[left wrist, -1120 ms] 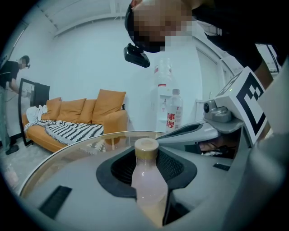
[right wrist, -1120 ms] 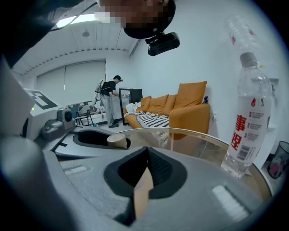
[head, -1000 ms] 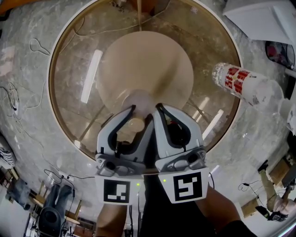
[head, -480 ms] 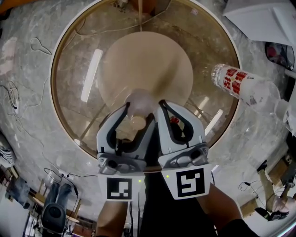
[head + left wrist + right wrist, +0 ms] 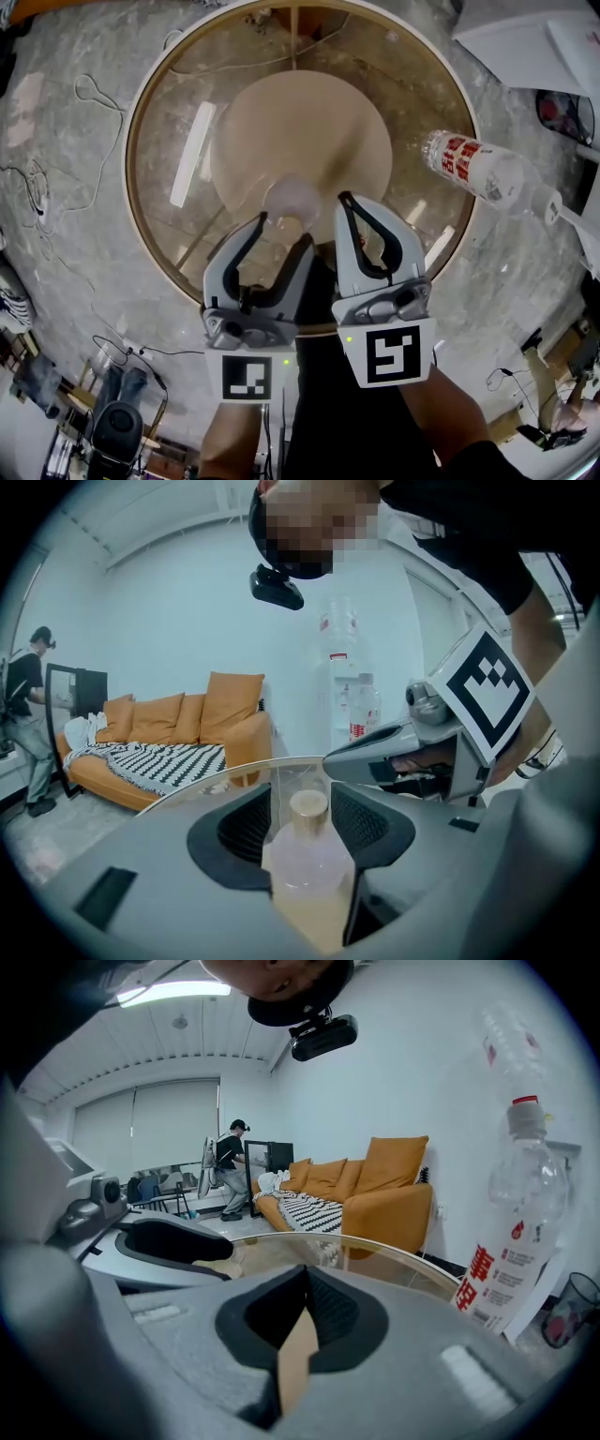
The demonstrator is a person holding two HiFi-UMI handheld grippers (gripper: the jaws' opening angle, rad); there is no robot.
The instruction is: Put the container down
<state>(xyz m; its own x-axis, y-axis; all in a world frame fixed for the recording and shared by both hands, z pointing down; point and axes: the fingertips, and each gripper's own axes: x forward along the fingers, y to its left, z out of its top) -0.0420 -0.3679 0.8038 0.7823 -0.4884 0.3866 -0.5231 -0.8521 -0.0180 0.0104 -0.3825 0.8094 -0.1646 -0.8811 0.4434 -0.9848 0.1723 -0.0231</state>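
Glass-topped and round, the bench [image 5: 141, 131] is carrying the container [image 5: 305, 864] upright on its near half: a small pale frosted bottle with a tan cap. The left tool [image 5: 300, 822] is opening around it, pads clear of its neck. The right tool [image 5: 302, 1288] is hovering alongside, jaws together. Beyond, a red-labelled water bottle [image 5: 511, 1241] and an orange sofa [image 5: 187, 728] are showing.

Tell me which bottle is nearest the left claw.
The small tan-capped bottle, standing between the left claw's opening jaws; the tall red-labelled bottle stands apart by the glass table's right rim.
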